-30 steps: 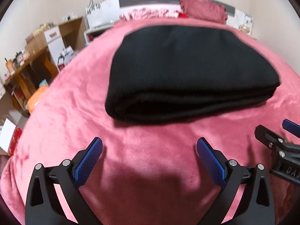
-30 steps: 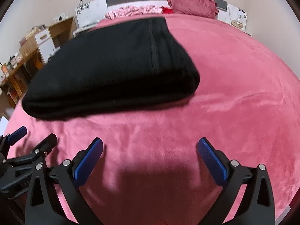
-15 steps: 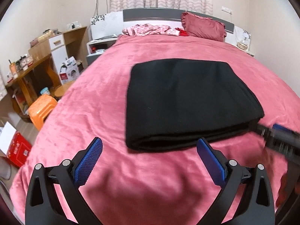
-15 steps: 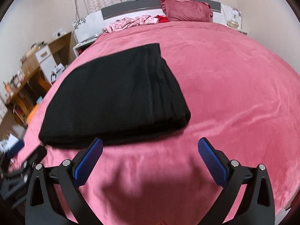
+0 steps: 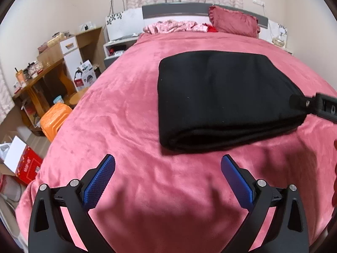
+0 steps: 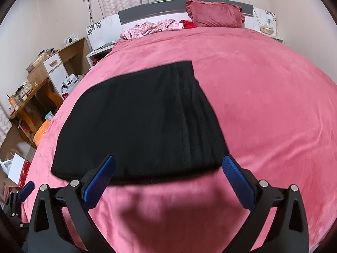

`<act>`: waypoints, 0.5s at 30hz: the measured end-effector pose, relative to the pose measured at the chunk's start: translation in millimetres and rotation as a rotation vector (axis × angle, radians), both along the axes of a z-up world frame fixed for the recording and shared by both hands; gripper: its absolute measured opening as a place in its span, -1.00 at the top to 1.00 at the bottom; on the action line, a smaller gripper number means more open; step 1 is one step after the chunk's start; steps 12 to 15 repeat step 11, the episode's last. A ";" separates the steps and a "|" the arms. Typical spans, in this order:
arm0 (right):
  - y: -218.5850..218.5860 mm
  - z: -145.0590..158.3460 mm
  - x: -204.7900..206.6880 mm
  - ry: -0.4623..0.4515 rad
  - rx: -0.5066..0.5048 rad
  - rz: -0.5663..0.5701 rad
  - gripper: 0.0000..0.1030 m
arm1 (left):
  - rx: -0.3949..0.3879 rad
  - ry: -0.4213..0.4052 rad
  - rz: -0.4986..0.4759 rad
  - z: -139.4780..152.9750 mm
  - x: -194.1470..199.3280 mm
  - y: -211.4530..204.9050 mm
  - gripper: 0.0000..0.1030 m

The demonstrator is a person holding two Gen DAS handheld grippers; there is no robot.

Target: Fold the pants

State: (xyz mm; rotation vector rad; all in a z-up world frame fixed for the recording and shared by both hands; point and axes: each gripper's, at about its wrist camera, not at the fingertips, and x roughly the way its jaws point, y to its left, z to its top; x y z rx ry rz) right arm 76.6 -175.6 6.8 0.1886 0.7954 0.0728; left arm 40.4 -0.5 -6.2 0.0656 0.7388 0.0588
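The black pants (image 5: 221, 99) lie folded into a thick rectangle on the pink bedspread (image 5: 126, 116), with the folded edge facing me; they also show in the right wrist view (image 6: 143, 122). My left gripper (image 5: 167, 179) is open and empty, above the bedspread short of the pants' near left corner. My right gripper (image 6: 168, 179) is open and empty, just short of the pants' near edge. Part of the right gripper (image 5: 316, 105) shows in the left wrist view over the pants' right corner.
A red pillow (image 5: 233, 21) and crumpled pink clothes (image 5: 168, 26) lie at the headboard. Left of the bed stand a wooden desk (image 5: 42, 78), an orange stool (image 5: 54, 120) and boxes (image 5: 23, 164) on the floor. A nightstand (image 5: 278, 38) is at the far right.
Both grippers have pulled back and risen from the folded pants, which now look smaller and farther off. The right gripper has shifted left, in line with the pants. Both stayed open.
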 end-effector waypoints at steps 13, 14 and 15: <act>0.3 -12.8 -11.8 0.053 0.034 -0.009 -0.97 | -0.134 0.175 0.042 -26.8 9.8 5.6 -0.93; 0.3 -12.8 -11.8 0.053 0.034 -0.009 -0.97 | -0.134 0.175 0.042 -26.8 9.8 5.6 -0.93; 0.3 -12.8 -11.8 0.053 0.034 -0.009 -0.97 | -0.134 0.175 0.042 -26.8 9.8 5.6 -0.93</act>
